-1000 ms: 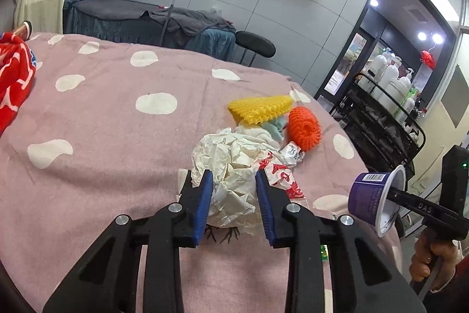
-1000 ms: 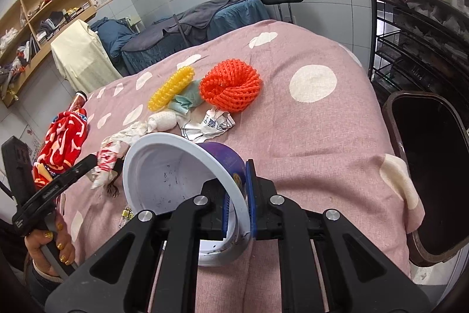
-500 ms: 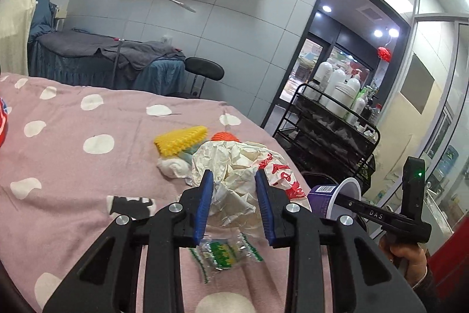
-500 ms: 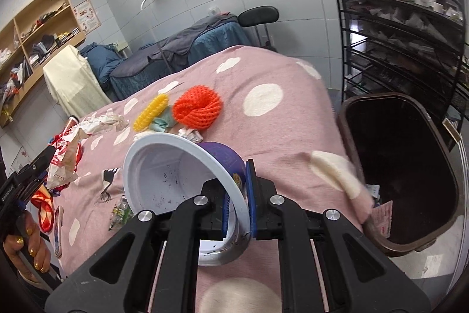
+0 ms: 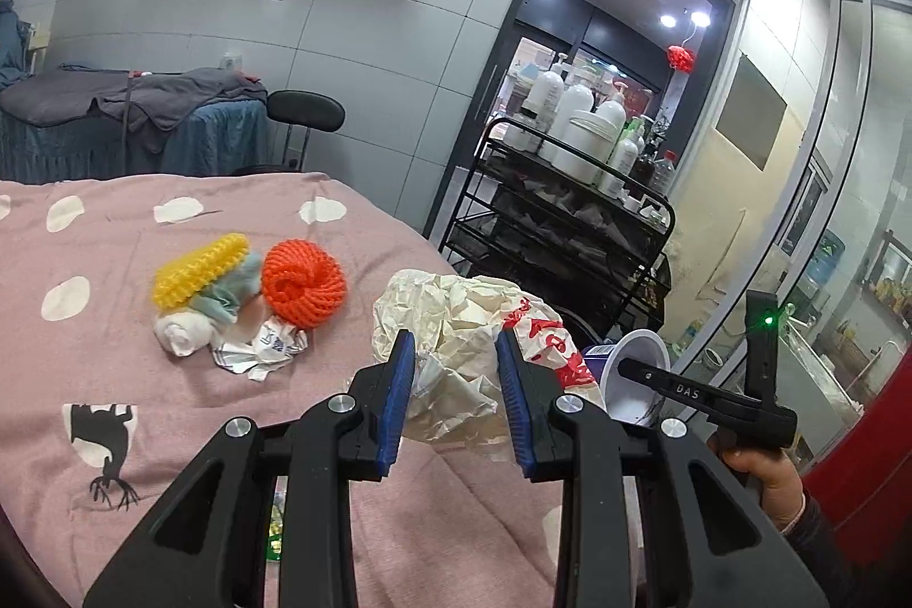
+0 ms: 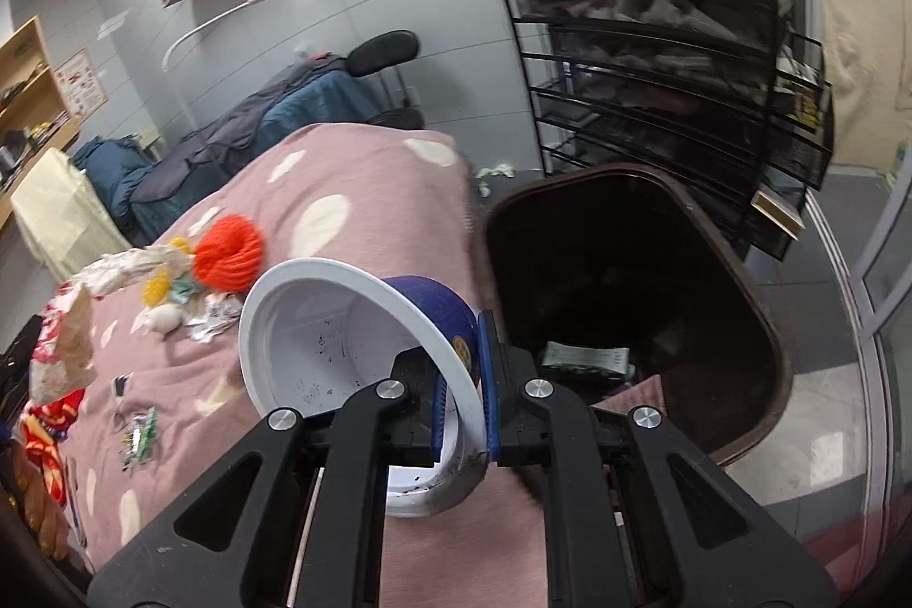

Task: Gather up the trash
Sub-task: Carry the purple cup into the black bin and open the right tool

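Cup (image 6: 365, 357) clamped tilted in right gripper (image 6: 464, 391), mouth facing camera.

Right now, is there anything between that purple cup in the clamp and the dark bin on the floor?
No. In the right wrist view, the purple cup hangs beside the bin; only the pink blanket's edge lies between them.

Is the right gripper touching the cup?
Touching. In the right wrist view the right gripper has its blue pads clamped on the rim of the cup.
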A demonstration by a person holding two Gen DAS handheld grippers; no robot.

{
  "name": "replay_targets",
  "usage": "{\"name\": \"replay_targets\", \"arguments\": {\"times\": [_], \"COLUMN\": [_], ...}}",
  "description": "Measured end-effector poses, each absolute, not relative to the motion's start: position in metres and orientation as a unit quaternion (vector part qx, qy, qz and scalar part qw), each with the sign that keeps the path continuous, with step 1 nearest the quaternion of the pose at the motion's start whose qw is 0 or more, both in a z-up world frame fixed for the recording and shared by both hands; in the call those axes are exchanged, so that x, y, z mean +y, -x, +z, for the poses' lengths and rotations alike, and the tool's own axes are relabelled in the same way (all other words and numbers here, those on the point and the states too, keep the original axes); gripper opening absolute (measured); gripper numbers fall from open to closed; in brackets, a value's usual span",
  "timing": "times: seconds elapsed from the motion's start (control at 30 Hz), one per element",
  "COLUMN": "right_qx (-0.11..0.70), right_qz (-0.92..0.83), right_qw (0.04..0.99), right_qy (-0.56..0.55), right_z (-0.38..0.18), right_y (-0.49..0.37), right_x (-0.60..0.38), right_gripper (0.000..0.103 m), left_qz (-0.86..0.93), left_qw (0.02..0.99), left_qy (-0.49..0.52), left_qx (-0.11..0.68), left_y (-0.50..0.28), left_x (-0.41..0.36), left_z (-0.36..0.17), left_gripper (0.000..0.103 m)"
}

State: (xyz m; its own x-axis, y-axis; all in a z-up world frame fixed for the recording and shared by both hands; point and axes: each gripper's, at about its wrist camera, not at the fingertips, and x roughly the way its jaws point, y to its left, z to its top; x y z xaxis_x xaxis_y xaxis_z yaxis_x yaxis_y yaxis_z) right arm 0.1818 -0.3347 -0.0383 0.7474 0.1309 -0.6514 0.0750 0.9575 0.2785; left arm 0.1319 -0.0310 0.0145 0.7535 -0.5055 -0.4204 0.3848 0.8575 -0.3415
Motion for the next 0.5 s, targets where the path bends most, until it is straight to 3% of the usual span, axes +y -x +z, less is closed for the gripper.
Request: {"name": "replay_targets", "arguments": {"times": [0.5], "right_qx": [0.449], "right_qz": [-0.081], "right_qw": [0.871], "right_qy": [-0.181], "right_z": [-0.104], "right_y": [-0.242], "right_x": [-0.413], "right_gripper": [0.012], "left_qz": [-0.294], "left_qw": [0.910], "left_qy": [0.095], "left_qx": [0.278], "left_y": [-0.149], "left_x": [-0.090], "left_z": [0.011], "left_gripper": [0.030]}}
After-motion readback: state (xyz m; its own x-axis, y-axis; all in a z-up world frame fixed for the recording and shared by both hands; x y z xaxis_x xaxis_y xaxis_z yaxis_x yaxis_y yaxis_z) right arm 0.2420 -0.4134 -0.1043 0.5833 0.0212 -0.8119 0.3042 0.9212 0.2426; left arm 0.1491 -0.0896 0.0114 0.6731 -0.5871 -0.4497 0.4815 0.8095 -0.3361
